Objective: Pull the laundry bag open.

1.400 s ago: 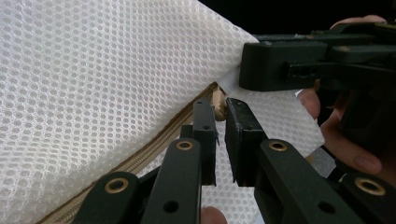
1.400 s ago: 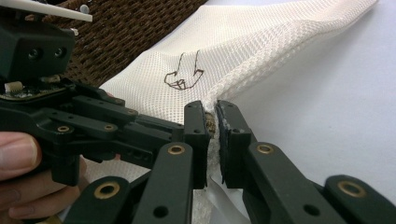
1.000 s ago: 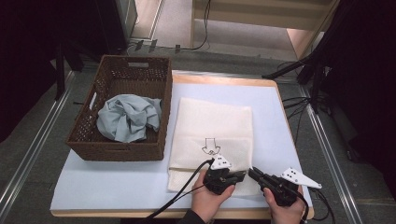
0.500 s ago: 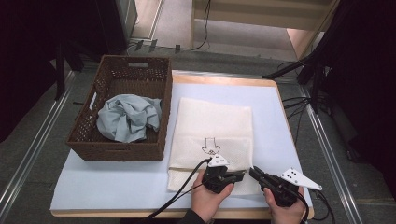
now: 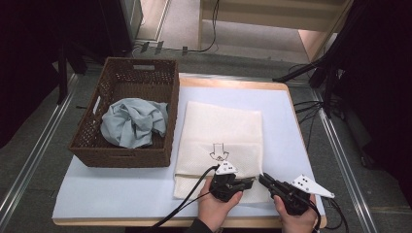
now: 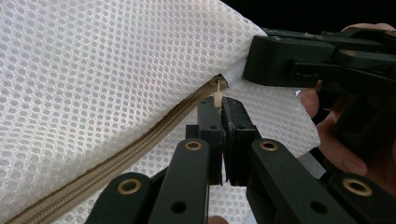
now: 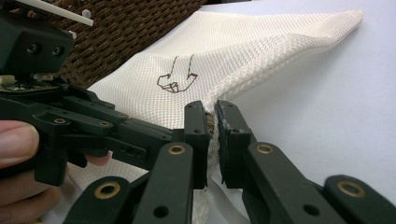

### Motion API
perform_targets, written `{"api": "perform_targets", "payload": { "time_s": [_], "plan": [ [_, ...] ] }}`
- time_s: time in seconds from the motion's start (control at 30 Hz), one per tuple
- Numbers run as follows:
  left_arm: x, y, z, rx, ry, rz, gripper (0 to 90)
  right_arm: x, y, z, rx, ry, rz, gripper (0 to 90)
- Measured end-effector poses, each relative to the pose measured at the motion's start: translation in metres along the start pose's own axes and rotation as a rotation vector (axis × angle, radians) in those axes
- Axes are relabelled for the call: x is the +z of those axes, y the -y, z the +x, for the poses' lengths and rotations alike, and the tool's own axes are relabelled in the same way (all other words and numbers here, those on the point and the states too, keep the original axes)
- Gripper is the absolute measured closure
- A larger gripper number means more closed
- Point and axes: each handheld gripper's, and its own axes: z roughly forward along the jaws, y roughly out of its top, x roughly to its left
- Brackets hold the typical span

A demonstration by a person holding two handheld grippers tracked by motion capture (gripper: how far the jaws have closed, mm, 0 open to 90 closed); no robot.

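The left gripper (image 6: 219, 105) pinches the zip tab (image 6: 217, 90) tight, the right gripper (image 7: 211, 116) pinches the bag (image 7: 243, 51) corner, and a hard tug could slip the tiny tab free.

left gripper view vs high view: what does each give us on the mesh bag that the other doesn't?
Left gripper view: the tan zipper running along the white mesh laundry bag, and the left gripper shut on the small zipper pull.

High view: the brown wicker basket holding a crumpled grey-blue cloth, the pale blue table mat, and the arrow drawing on the bag.

Both: the bag, and the right gripper clamping its corner.
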Motion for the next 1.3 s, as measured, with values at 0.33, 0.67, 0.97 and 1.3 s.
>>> {"api": "perform_targets", "payload": {
  "time_s": [0.33,0.67,0.97,1.3],
  "plan": [
    [0.0,0.001,0.0,0.011,-0.008,0.005,88.0,0.001,0.001,0.002,-0.006,0.009,-0.002,84.4],
    [-0.001,0.0,0.001,-0.002,0.001,0.006,88.1,0.0,0.0,0.003,-0.011,0.01,-0.007,84.5],
    [-0.002,0.002,0.002,-0.007,-0.003,0.002,88.0,0.001,0.001,0.005,-0.021,0.015,-0.003,84.5],
    [-0.01,0.007,0.019,-0.1,-0.027,0.01,88.1,-0.009,-0.004,0.0,-0.004,0.034,-0.053,84.5]
  ]
}}
